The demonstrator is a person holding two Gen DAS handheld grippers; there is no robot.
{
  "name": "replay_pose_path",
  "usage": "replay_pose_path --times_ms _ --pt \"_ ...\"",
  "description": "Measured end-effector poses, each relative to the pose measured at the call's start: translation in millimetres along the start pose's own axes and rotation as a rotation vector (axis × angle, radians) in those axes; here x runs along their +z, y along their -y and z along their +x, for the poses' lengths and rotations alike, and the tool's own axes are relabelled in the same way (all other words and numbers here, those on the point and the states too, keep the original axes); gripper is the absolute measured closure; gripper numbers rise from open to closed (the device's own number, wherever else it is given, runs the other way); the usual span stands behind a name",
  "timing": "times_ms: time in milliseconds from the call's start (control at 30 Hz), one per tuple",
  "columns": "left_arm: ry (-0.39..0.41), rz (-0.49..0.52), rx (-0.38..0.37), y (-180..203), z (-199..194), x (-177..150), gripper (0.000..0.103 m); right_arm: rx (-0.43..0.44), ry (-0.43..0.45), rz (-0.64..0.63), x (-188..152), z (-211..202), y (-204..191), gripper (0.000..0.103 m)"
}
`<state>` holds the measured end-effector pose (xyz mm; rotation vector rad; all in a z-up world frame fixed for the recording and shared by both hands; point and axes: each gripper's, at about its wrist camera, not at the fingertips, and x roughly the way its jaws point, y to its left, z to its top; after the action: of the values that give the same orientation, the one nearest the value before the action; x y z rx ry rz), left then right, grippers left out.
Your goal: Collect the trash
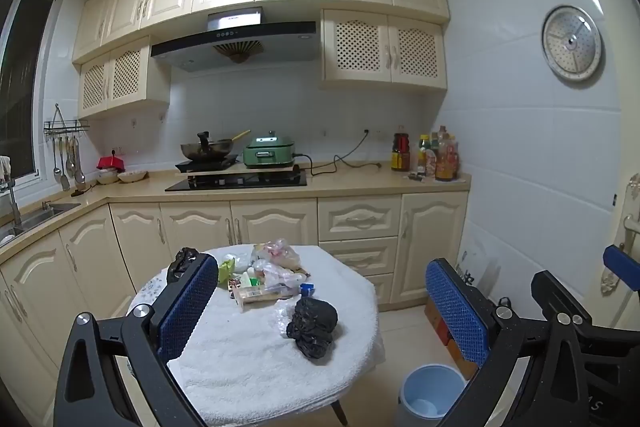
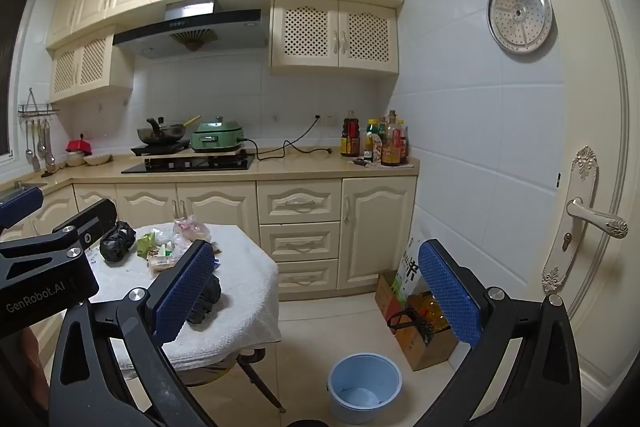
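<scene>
Left wrist view: left gripper (image 1: 322, 307) jaws wide apart, empty, over the towel-covered table (image 1: 240, 367) holding the trash pile (image 1: 268, 275) and black bag (image 1: 314, 323). Right wrist view adds right gripper (image 2: 316, 291), also spread and empty, plus the blue bin (image 2: 364, 387) interior and door handle (image 2: 596, 219).

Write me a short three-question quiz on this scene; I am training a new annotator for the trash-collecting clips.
1. True or false: the blue bin stands on the table.
2. How many black bags lie on the table? A) one B) two C) four
3. Fill in: both the left gripper and the right gripper are ____.

Key:
1. False; it is on the floor beside the table.
2. B: the near black bag and the far black bag.
3. Open, holding nothing.
</scene>
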<state>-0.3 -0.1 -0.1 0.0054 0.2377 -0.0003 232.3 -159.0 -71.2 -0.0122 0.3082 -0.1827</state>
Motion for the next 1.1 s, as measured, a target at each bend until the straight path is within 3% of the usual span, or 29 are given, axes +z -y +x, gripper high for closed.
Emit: replay_pose_path --times_ms 1100 --pt "0.008 -0.004 0.008 1.0 -1.8 1.5 0.001 0.002 0.001 0.001 3.6 0.4 -5.7 0.000"
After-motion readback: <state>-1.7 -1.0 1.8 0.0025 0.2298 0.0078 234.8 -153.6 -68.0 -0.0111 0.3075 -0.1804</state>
